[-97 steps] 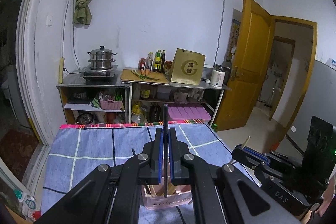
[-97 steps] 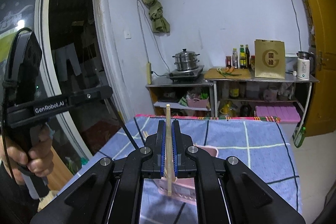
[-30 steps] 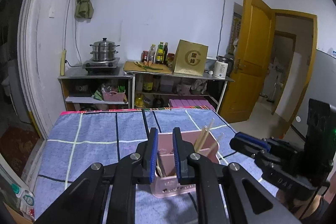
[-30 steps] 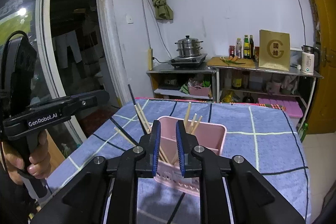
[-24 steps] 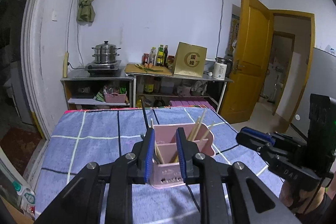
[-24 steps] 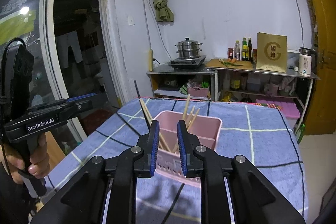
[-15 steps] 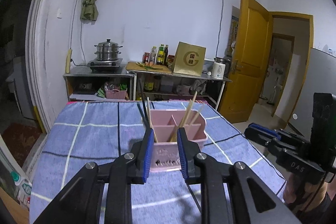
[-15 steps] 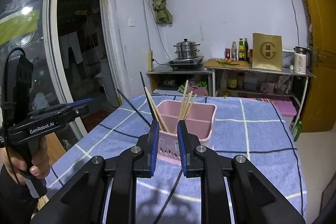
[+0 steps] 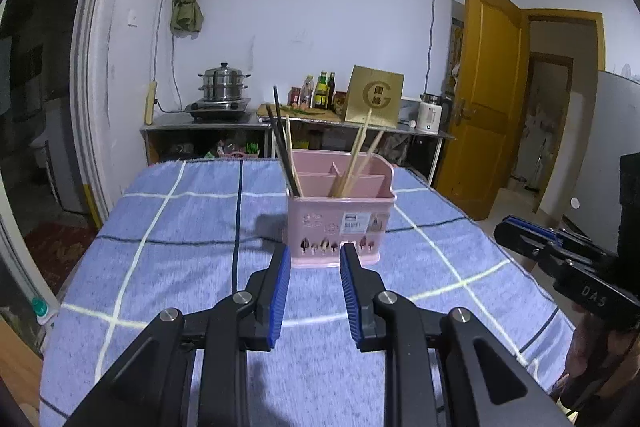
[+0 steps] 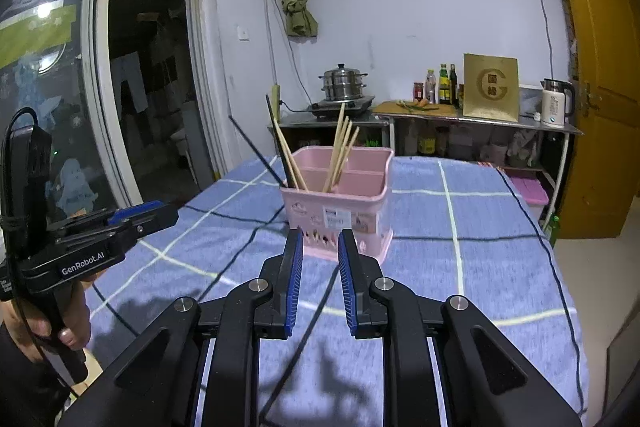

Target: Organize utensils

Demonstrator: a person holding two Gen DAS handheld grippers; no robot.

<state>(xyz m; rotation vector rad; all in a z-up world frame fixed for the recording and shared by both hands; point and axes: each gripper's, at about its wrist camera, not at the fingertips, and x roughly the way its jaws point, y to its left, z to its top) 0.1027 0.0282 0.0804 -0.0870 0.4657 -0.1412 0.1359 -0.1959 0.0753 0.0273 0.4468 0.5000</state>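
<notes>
Chopsticks (image 9: 356, 155) stand in pink caddy (image 9: 340, 223) — both grippers empty, apart.

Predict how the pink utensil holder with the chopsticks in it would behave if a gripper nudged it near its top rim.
The pink utensil holder looks like thin plastic, so probably light and easy to slide on the blue checked cloth. It stands taller than it is deep, and the wooden chopsticks lean above its rim, so a high push might tip it. A low push seems safer.

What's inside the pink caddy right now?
The pink caddy holds black chopsticks and wooden chopsticks, leaning in its divided compartments. Its walls hide their lower ends and anything lying at the bottom.
</notes>
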